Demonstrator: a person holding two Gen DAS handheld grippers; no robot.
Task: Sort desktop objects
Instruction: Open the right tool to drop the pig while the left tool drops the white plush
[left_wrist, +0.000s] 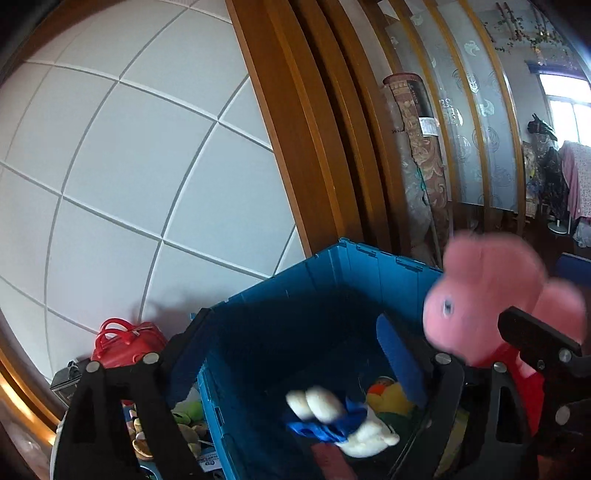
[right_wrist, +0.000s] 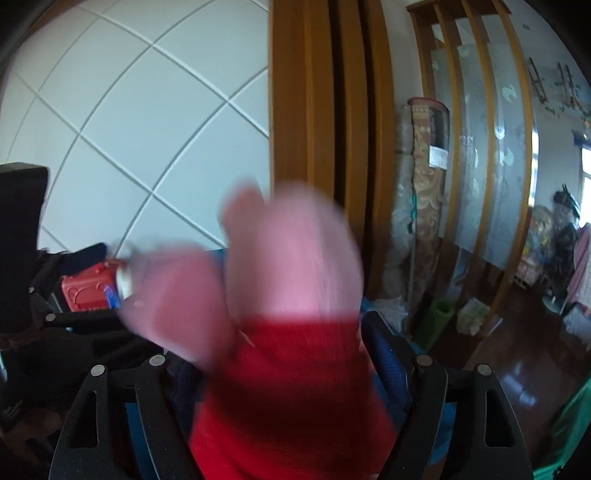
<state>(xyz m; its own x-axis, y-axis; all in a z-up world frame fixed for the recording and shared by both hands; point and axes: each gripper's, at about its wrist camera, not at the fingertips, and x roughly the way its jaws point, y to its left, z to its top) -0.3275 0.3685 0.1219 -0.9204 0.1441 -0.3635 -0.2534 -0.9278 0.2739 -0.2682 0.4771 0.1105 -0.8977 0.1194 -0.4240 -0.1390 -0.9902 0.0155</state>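
A pink pig plush in a red dress (right_wrist: 288, 332) sits between the fingers of my right gripper (right_wrist: 280, 376), which is shut on it; it is motion-blurred. In the left wrist view the same plush (left_wrist: 491, 295) hangs at the right, over the right edge of a blue plastic crate (left_wrist: 332, 295). My left gripper (left_wrist: 295, 365) is open and empty above the crate, its blue-padded fingers (left_wrist: 399, 354) wide apart. Inside the crate lie a white and blue plush (left_wrist: 340, 421) and a yellow plush (left_wrist: 391, 398).
A red handbag (left_wrist: 125, 343) and several small plush toys (left_wrist: 184, 424) lie left of the crate against a white tiled wall (left_wrist: 129, 166). A wooden door frame (left_wrist: 314, 147) and a rolled carpet (left_wrist: 417, 166) stand behind it.
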